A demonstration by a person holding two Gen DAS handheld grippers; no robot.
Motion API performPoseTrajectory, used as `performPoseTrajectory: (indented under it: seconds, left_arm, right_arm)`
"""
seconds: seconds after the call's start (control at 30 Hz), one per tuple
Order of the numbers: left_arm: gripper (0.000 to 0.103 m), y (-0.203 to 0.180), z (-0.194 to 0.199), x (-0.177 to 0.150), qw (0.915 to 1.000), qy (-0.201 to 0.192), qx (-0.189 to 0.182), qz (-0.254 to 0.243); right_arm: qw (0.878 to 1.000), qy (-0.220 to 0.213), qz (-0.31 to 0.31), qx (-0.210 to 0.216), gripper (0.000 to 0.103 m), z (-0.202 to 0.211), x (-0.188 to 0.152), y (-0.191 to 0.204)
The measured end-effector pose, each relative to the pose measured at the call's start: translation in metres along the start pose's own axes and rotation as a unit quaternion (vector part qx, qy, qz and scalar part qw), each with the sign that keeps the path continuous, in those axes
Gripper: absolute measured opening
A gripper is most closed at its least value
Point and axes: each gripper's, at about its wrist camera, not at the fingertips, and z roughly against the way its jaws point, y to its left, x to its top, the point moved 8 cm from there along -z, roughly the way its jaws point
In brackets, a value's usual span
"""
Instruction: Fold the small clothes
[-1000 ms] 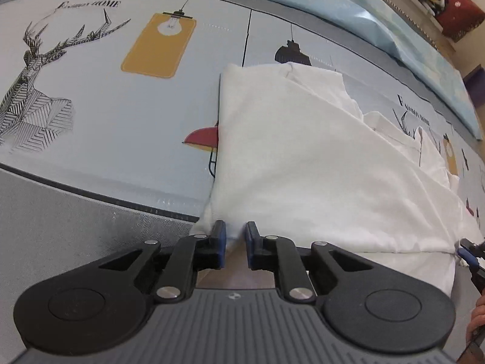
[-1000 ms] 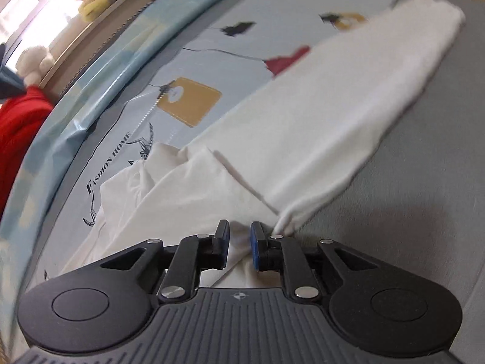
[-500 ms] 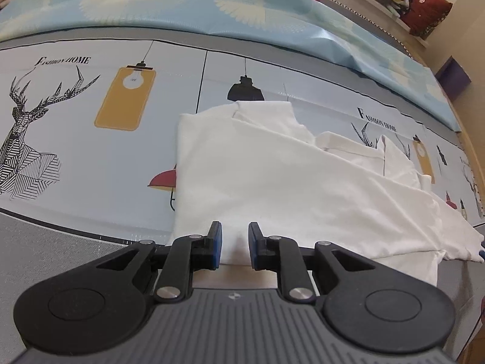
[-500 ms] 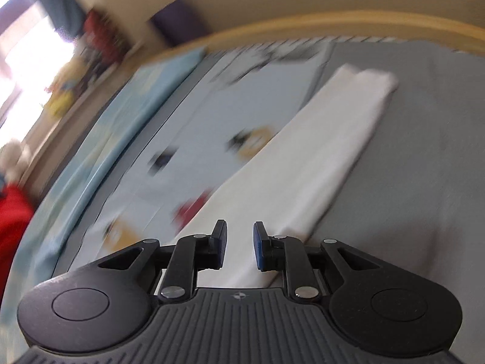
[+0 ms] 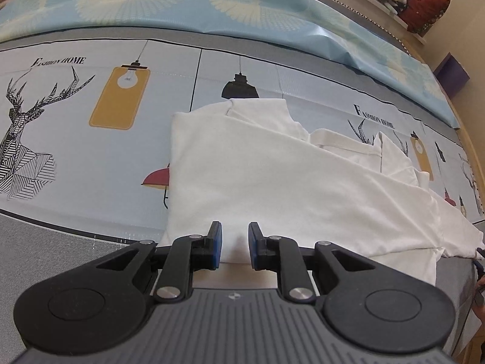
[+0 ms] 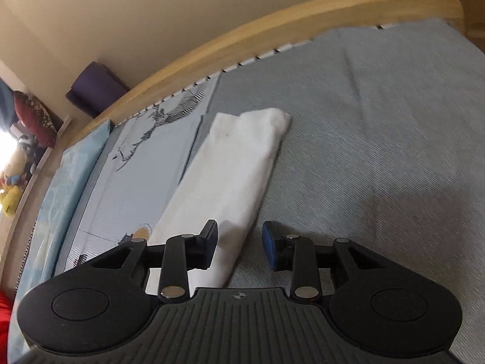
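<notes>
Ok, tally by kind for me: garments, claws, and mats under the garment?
White garment: 1
Claws (left claw, right claw): 2
Printed mat: 1
Total: 4

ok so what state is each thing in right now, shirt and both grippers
white shirt: folded lengthwise into a long strip, lying flat on the bed, sleeve end rumpled
left gripper: open a little, empty, over the shirt's near edge
right gripper: open wide, empty, above the strip's edge

Bed [image 6: 379, 115] with grey cover — printed mat [image 5: 75, 151] and white garment [image 5: 272, 188] lie on it.
</notes>
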Motion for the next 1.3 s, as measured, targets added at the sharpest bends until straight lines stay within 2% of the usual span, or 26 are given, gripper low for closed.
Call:
performPoseTrajectory:
  seconds: [0.03, 0.07, 0.1, 0.17, 0.27, 0.37, 0.43, 0.5, 0.57, 0.6, 0.67, 0.7, 0.77, 0.8, 0.83, 0.87, 0.9, 0.97, 1.0, 1.1, 1.17, 1.2, 1.23, 1.3]
  left_arm:
    - [0.02, 0.0, 0.001, 0.0, 1.0, -0.001, -0.002, 0.0]
    - [0.02, 0.0, 0.001, 0.0, 1.0, -0.001, -0.003, -0.001]
    - [0.02, 0.001, 0.002, 0.001, 1.0, -0.003, -0.004, -0.001]
    - [0.02, 0.004, 0.005, 0.002, 1.0, -0.005, -0.004, 0.002]
    - [0.02, 0.012, 0.01, 0.005, 0.9998, -0.009, -0.004, 0.015]
    - [0.02, 0.019, 0.017, 0.009, 0.9995, -0.016, -0.01, 0.027]
    - [0.02, 0.025, 0.023, 0.013, 0.999, -0.021, -0.014, 0.037]
    - [0.02, 0.031, 0.028, 0.017, 0.9983, -0.027, -0.018, 0.049]
    - [0.02, 0.038, 0.032, 0.021, 0.9972, -0.032, -0.02, 0.064]
    - [0.02, 0.041, 0.034, 0.022, 0.9967, -0.034, -0.022, 0.071]
    - [0.02, 0.045, 0.038, 0.025, 0.9957, -0.037, -0.027, 0.081]
    - [0.02, 0.046, 0.04, 0.026, 0.9952, -0.038, -0.031, 0.084]
    - [0.02, 0.047, 0.042, 0.027, 0.9945, -0.04, -0.036, 0.091]
    - [0.02, 0.048, 0.042, 0.027, 0.9941, -0.039, -0.037, 0.094]
    - [0.02, 0.048, 0.041, 0.027, 0.9939, -0.038, -0.038, 0.096]
    - [0.02, 0.048, 0.041, 0.026, 0.9938, -0.038, -0.039, 0.097]
    - [0.02, 0.048, 0.04, 0.026, 0.9938, -0.038, -0.039, 0.097]
    - [0.02, 0.047, 0.038, 0.024, 0.9942, -0.037, -0.038, 0.094]
    - [0.02, 0.046, 0.036, 0.023, 0.9943, -0.037, -0.039, 0.092]
    - [0.019, 0.045, 0.026, 0.021, 0.9933, -0.035, -0.044, 0.101]
    - [0.019, 0.041, 0.018, 0.019, 0.9917, -0.035, -0.058, 0.109]
    - [0.019, 0.04, 0.013, 0.018, 0.9911, -0.032, -0.063, 0.113]
    - [0.019, 0.038, 0.008, 0.017, 0.9907, -0.028, -0.064, 0.117]
    - [0.019, 0.033, -0.001, 0.016, 0.9904, -0.026, -0.066, 0.119]
  right_arm:
    - [1.0, -0.001, -0.001, 0.009, 0.029, -0.002, 0.0, 0.002]
    - [1.0, -0.002, -0.004, 0.014, 0.005, -0.004, 0.0, 0.003]
    - [1.0, -0.004, -0.005, 0.015, 0.002, -0.005, -0.001, 0.004]
    - [1.0, -0.025, 0.0, 0.011, 0.002, 0.0, 0.001, 0.008]
    - [0.993, -0.082, 0.086, -0.003, 0.002, 0.023, 0.003, 0.045]
    - [0.975, -0.125, 0.184, 0.017, 0.002, 0.06, -0.012, 0.109]
    - [0.956, -0.139, 0.249, 0.065, 0.002, 0.094, -0.042, 0.162]
    - [0.927, -0.134, 0.321, 0.139, 0.002, 0.138, -0.095, 0.217]
    - [0.892, -0.114, 0.379, 0.219, 0.002, 0.183, -0.156, 0.259]
    - [0.87, -0.094, 0.406, 0.264, 0.002, 0.208, -0.193, 0.276]
    - [0.82, -0.025, 0.453, 0.349, 0.002, 0.248, -0.269, 0.297]
    - [0.796, 0.034, 0.468, 0.381, 0.003, 0.262, -0.31, 0.3]
    - [0.751, 0.157, 0.5, 0.402, 0.003, 0.273, -0.378, 0.293]
    - [0.728, 0.222, 0.524, 0.383, 0.003, 0.273, -0.412, 0.281]
    - [0.71, 0.26, 0.549, 0.355, 0.003, 0.27, -0.435, 0.27]
    - [0.704, 0.277, 0.563, 0.333, 0.003, 0.27, -0.447, 0.262]
    - [0.707, 0.289, 0.567, 0.309, 0.004, 0.267, -0.451, 0.254]
    - [0.729, 0.304, 0.547, 0.278, 0.008, 0.265, -0.445, 0.248]
    - [0.742, 0.304, 0.533, 0.269, 0.009, 0.262, -0.438, 0.248]
    - [0.786, 0.278, 0.492, 0.254, 0.021, 0.257, -0.415, 0.244]
    - [0.816, 0.254, 0.464, 0.233, 0.022, 0.244, -0.398, 0.24]
    - [0.827, 0.248, 0.455, 0.217, 0.022, 0.234, -0.393, 0.239]
    - [0.835, 0.249, 0.445, 0.206, 0.022, 0.227, -0.388, 0.238]
    - [0.841, 0.256, 0.431, 0.205, 0.022, 0.219, -0.379, 0.239]
